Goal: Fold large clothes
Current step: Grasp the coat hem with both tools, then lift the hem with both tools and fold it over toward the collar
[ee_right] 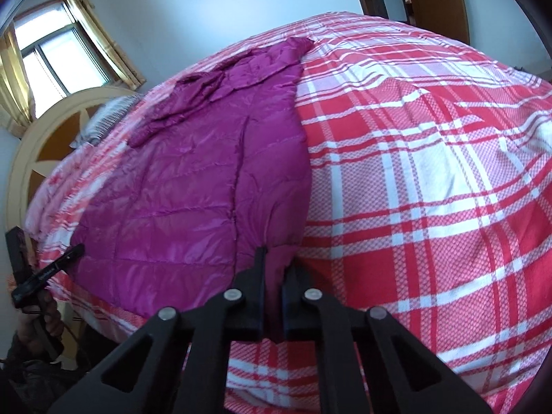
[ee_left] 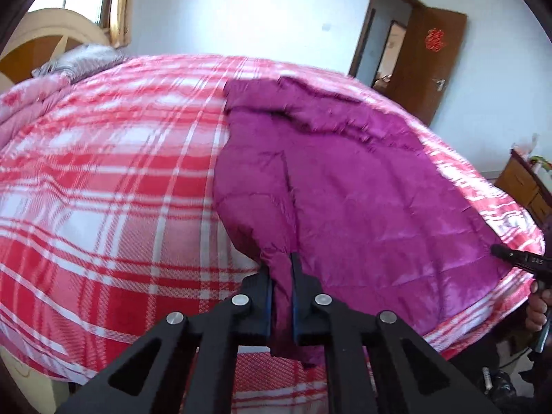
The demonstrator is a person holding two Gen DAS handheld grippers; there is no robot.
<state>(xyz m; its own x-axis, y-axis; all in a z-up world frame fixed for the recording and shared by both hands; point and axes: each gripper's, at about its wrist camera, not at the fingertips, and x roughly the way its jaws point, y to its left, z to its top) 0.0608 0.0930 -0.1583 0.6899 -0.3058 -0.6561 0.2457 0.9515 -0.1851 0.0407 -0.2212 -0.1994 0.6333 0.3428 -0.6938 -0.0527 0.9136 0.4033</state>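
A large magenta quilted jacket (ee_left: 345, 179) lies spread on a bed with a red and white plaid cover (ee_left: 103, 179). My left gripper (ee_left: 281, 269) is shut on the jacket's near hem corner at the bed's front edge. In the right wrist view the jacket (ee_right: 193, 179) stretches away toward the headboard, a sleeve lying folded across its far part. My right gripper (ee_right: 274, 262) is shut on the other near hem corner. Each gripper shows at the edge of the other's view: the right one (ee_left: 517, 258) and the left one (ee_right: 48, 272).
A wooden headboard (ee_right: 31, 145) and a striped pillow (ee_right: 107, 117) are at the bed's far end under a curtained window (ee_right: 51, 51). A brown door (ee_left: 431, 62) stands open. A wooden cabinet (ee_left: 528, 186) stands by the bed. The plaid cover (ee_right: 431, 172) is bare beside the jacket.
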